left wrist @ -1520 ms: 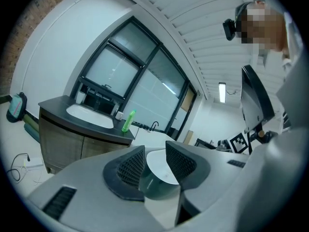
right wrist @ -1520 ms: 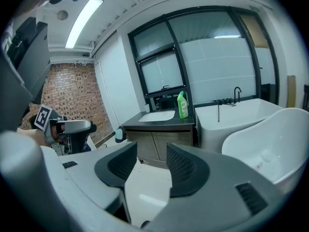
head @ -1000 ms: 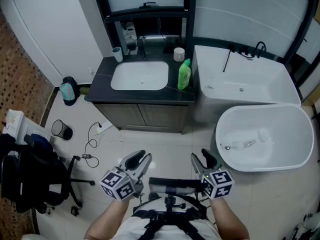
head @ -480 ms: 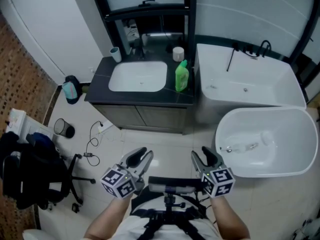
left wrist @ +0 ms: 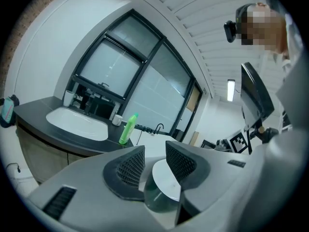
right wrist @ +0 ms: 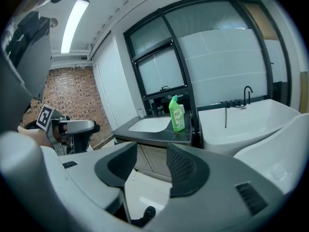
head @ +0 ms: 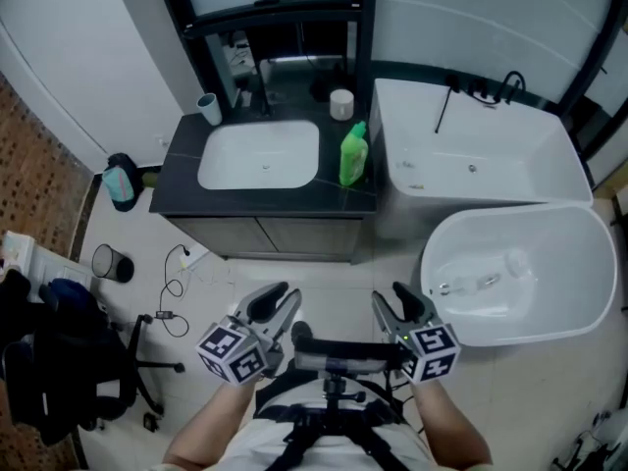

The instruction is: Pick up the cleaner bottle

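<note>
bathroom vanity well ahead, both hand-held grippers narrow and empty

dark worktop (head: 186, 189) carries the green cleaner bottle (head: 354, 153) upright at its right end, between the sink basin (head: 260, 155) and the white tub (head: 461, 165) wall, well apart from the left hand-held gripper (head: 285, 295) and the right hand-held gripper (head: 389, 295), whose jaws sit drawn close with nothing between them. the risk, as i judge it: if the jaws are not spread before they arrive, they would shove the tall, slim bottle over, into the basin or against the tub. its slanted neck probably offers a poor hold, so the body looks safer. compared with a second ago, vanity and bottle sit lower and larger in the head view, the person having stepped nearer, and both grippers keep the same pose.
</note>
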A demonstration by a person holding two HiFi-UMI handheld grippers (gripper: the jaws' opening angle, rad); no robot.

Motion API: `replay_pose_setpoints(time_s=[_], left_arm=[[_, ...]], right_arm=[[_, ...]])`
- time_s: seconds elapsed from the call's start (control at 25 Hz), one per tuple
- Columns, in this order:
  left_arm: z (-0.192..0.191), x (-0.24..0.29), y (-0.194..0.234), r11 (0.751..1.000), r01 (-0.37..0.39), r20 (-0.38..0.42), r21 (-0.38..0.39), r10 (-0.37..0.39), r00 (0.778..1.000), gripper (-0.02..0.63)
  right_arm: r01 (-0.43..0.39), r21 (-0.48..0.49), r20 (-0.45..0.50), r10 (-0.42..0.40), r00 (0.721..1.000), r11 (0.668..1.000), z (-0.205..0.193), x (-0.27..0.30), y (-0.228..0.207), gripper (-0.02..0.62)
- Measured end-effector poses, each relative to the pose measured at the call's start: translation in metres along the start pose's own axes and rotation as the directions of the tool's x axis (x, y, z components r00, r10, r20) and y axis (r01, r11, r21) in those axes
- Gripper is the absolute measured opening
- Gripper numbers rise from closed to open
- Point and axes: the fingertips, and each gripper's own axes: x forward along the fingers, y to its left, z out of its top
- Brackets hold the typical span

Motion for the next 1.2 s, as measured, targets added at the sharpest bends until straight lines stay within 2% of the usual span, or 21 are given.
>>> replay_pose_setpoints(time_s=[0.32, 0.52, 0.76, 0.88, 1.2], left_arm=[[0.036, 0.036, 0.047, 0.994, 0.103, -0.052, 0.033, -0.102, 0.993, 0.129], [0.039, 0.048, 0.069, 0.987, 0.157, -0.081, 0.031, -0.154, 0.985, 0.129], [0.038, 0.063, 0.076, 0.983, 0.184, -0.104, 0.017, -0.181, 0.978, 0.128], [0.042, 0.079, 0.077, 0.983, 0.183, -0.096, 0.022, -0.180, 0.979, 0.129], [0.050, 0.122, 0.083, 0.993, 0.106, -0.073, 0.060, -0.102, 0.992, 0.129]], right_arm=[[0.102, 0.027, 0.027, -0.103, 0.994, 0.994, 0.036, 0.046, -0.004, 0.199], [0.159, 0.050, 0.042, -0.161, 0.986, 0.986, 0.043, 0.060, -0.001, 0.199], [0.203, 0.063, 0.043, -0.206, 0.978, 0.977, 0.051, 0.057, -0.008, 0.199], [0.200, 0.062, 0.038, -0.203, 0.978, 0.978, 0.053, 0.060, -0.020, 0.199], [0.137, 0.049, 0.030, -0.138, 0.990, 0.989, 0.069, 0.080, -0.053, 0.199]])
